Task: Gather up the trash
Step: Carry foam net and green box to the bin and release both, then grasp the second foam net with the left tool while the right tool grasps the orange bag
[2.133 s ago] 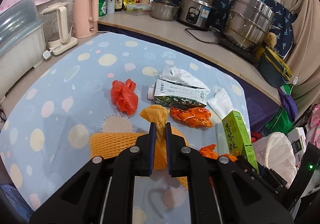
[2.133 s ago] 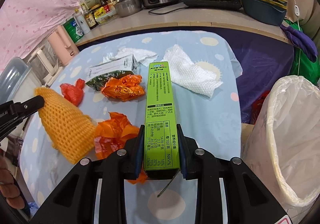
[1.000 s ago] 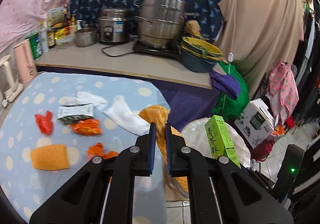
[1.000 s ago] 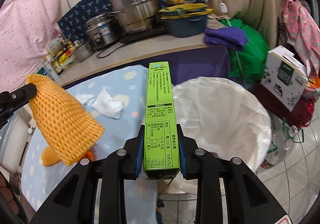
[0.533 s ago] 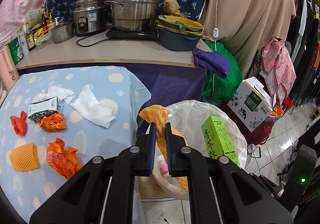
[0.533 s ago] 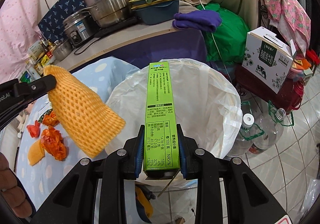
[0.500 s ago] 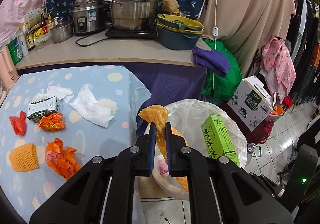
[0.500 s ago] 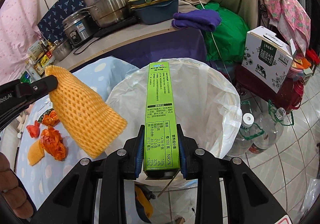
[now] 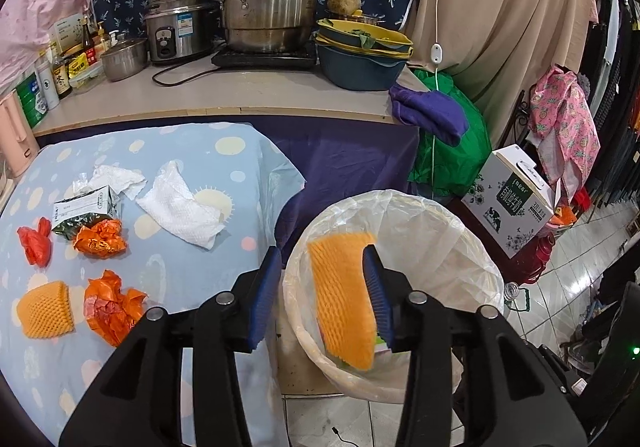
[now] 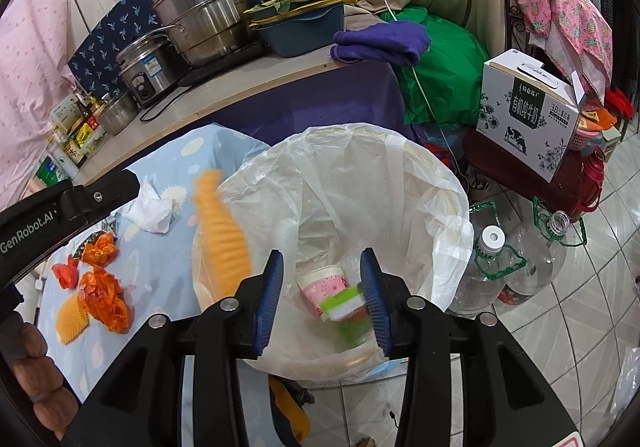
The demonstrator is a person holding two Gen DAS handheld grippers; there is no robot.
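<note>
Both grippers hang open over the white-lined trash bin (image 9: 472,247) (image 10: 436,183). My left gripper (image 9: 320,287) is open; the orange foam net (image 9: 340,303) is loose between its jaws, falling into the bin, and shows blurred in the right wrist view (image 10: 224,235). My right gripper (image 10: 322,295) is open; the green box (image 10: 348,303) lies blurred inside the bin beside a pink paper cup (image 10: 324,287).
On the blue dotted tablecloth (image 9: 192,271) lie a second orange foam net (image 9: 44,315), two crumpled orange wrappers (image 9: 112,307) (image 9: 98,241), a red bag (image 9: 36,243), a carton (image 9: 86,211) and white tissues (image 9: 180,207). Plastic bottles (image 10: 504,259) and a milk box (image 10: 528,111) stand right of the bin.
Both grippers have opened. The orange foam net has left the left jaws and drops into the bin. The green box has dropped from the right jaws into the bin.
</note>
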